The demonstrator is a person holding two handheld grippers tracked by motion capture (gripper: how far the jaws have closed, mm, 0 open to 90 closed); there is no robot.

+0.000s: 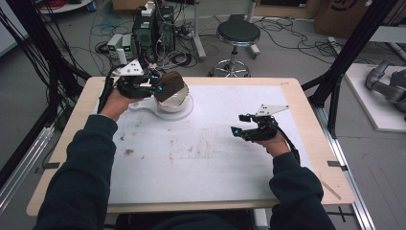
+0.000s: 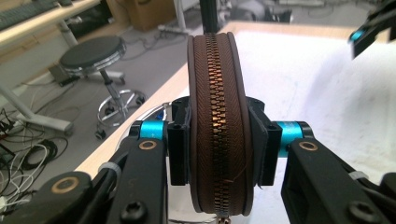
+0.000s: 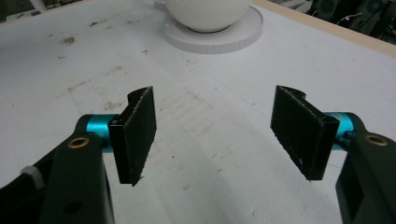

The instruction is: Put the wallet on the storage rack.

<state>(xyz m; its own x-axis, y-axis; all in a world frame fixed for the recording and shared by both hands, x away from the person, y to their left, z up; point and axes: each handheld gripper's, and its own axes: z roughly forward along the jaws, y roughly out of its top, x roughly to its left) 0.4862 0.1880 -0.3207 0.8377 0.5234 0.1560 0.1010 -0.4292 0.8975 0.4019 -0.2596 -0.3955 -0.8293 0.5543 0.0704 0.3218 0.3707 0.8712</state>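
We hold the left gripper (image 1: 155,88) clamped on a brown zip pouch (image 1: 168,86), lifted just above the white bowl (image 1: 173,99) on its plate (image 1: 184,112); the pouch hides the bowl's inside, so we cannot tell its contents. Well right of the bowl, our right gripper (image 3: 212,135) hangs over the table (image 1: 215,158) with jaws apart, empty.
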